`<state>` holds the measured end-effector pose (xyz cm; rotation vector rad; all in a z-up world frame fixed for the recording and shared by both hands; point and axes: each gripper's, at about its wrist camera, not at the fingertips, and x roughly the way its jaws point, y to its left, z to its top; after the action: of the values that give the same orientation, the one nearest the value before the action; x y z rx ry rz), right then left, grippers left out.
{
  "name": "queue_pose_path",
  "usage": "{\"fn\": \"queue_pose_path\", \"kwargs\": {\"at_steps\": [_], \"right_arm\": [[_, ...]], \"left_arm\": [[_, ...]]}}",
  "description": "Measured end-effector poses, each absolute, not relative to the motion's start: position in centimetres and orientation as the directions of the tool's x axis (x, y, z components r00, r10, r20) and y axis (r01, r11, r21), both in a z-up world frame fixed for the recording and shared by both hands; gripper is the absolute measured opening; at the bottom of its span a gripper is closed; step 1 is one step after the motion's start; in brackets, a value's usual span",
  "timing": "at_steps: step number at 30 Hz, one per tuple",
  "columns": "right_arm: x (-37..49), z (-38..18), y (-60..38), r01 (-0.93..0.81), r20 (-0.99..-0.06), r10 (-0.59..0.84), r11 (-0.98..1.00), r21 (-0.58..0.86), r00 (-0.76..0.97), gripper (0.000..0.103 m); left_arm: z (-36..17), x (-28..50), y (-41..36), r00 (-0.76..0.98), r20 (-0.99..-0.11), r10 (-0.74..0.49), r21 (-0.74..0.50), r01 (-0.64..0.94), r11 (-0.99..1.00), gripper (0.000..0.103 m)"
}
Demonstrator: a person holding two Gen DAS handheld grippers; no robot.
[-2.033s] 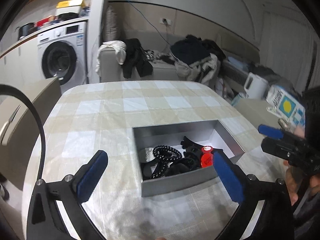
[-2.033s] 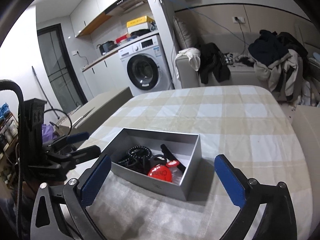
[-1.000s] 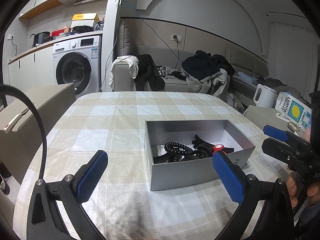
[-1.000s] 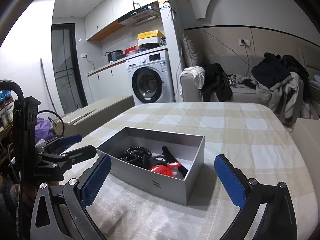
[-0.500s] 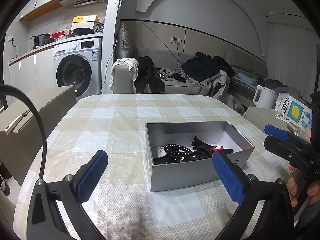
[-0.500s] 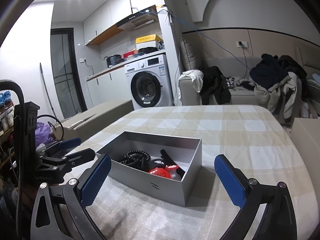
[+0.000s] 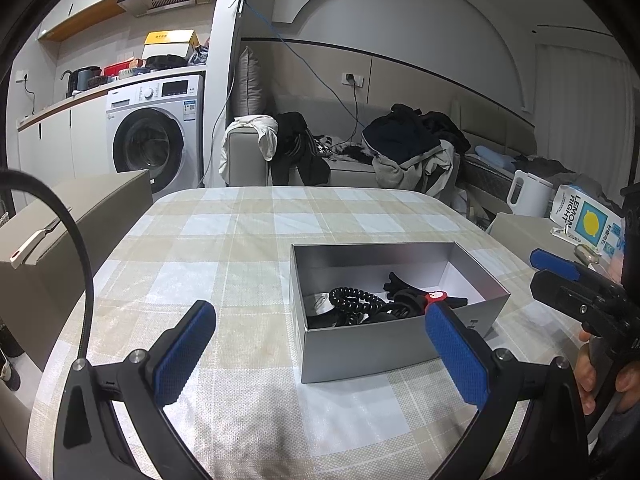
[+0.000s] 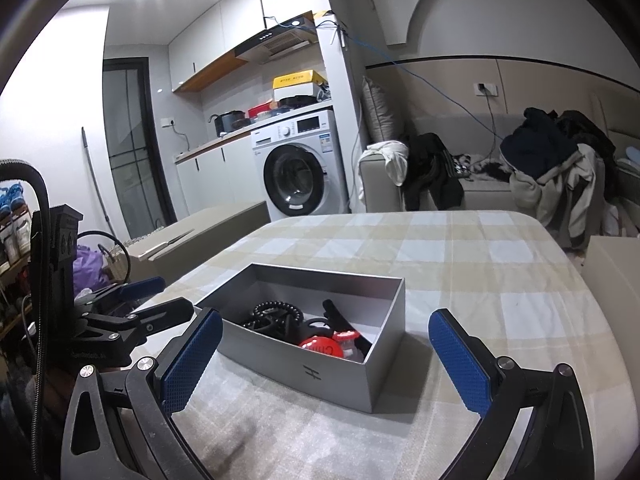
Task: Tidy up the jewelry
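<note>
The grey box sits near the worktop's front edge, open-topped, black coiled hair ties and a red clip heaped inside, so everything seems gathered already. Left tool hovers before it, spread wide, gripping nothing; right tool flanks the box likewise, wide apart and empty, probably poised for a lift.

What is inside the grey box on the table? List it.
Inside the grey box: a black coiled hair tie, black clips, and a red round piece with a small red cap. The near wall hides whatever lies beneath the tangle.
</note>
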<state>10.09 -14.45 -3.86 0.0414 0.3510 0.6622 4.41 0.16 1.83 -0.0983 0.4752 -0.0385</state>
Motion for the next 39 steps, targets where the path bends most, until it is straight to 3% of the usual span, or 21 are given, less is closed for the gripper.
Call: {"fn": "queue_pose_path", "kwargs": {"at_steps": [39], "right_arm": [[9.99, -3.86, -14.32, -0.603, -0.302, 0.612, 0.786, 0.136, 0.731, 0.103]], "left_arm": [[1.79, 4.34, 0.20, 0.892, -0.448, -0.056, -0.100, 0.012, 0.995, 0.102]]}}
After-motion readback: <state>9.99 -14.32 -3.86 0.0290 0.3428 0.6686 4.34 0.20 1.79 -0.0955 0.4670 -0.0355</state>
